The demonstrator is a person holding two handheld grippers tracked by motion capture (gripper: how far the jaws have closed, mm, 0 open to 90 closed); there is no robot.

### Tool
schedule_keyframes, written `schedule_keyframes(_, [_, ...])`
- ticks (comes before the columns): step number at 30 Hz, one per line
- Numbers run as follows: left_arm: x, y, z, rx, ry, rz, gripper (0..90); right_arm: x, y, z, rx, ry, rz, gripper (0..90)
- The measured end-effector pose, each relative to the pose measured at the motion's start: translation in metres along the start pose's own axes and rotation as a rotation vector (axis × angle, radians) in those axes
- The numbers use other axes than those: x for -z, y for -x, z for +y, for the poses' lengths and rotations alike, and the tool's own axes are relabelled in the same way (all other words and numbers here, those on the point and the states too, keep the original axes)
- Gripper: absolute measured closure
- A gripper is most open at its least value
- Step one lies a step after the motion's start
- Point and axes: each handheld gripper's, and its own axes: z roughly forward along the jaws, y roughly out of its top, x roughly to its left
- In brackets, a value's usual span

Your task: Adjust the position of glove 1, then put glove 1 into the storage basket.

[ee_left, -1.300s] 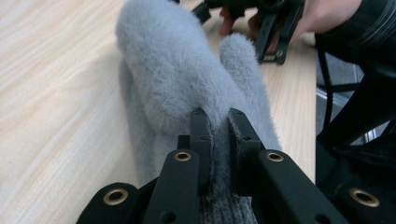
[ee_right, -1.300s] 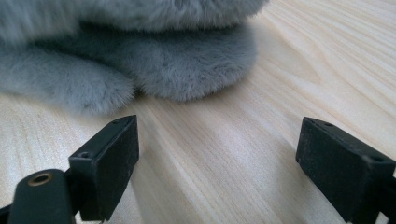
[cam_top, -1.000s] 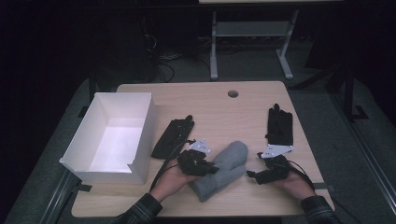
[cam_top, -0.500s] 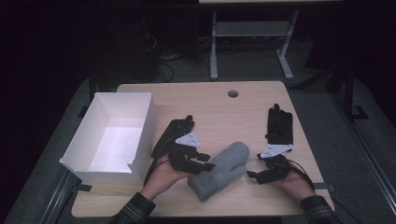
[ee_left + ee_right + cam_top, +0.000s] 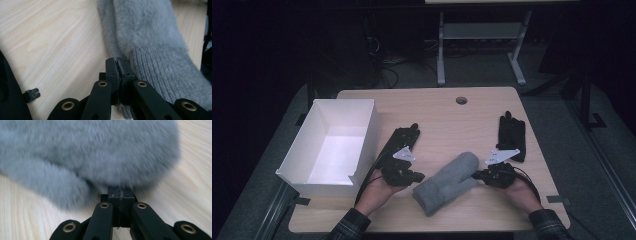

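on bare wood, both grippers' jaws just pinched into grey mitten [image 5: 447,183]; no readable writing.

A grey mitten [image 5: 447,181] lies flat on the bench, slanted, its rounded fluffy tip toward the far right and its cuff toward the near left. The body is soft, fuzzy pile; the cuff [image 5: 162,75] is ribbed knit of the same grey. Its thumb [image 5: 50,187] lies along the body's edge, pointing the same way as the tip. The left gripper's shut jaws sit at the edge of the mitten where the fuzz meets the ribbed cuff; whether they pinch the fabric cannot be told. The right gripper's closed jaws sit at the rounded tip, against the fuzz.
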Motion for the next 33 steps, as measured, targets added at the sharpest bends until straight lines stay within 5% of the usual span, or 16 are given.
schedule_keyframes(6, [-0.009, 0.003, -0.011, 0.005, -0.051, -0.012, 88.0, -0.017, 0.000, 0.012, 0.010, -0.016, -0.015, 90.0])
schedule_keyframes(15, [-0.006, 0.004, -0.023, 0.033, -0.052, 0.001, 86.1, -0.043, 0.007, 0.033, 0.021, -0.008, -0.004, 90.0])
schedule_keyframes(20, [0.001, -0.003, -0.019, 0.056, -0.025, 0.015, 73.6, -0.037, 0.011, 0.030, 0.006, 0.015, -0.050, 57.6])
schedule_keyframes(25, [0.011, -0.007, -0.009, 0.068, 0.055, 0.005, 51.9, -0.024, 0.020, 0.018, -0.031, 0.003, -0.096, 33.7])
schedule_keyframes(30, [0.013, -0.014, 0.002, 0.074, 0.086, -0.021, 38.8, -0.017, 0.023, 0.009, -0.037, -0.016, -0.099, 26.1])
schedule_keyframes(33, [0.013, -0.014, 0.013, 0.037, 0.088, -0.015, 30.1, -0.017, 0.023, 0.006, -0.029, -0.017, -0.116, 23.9])
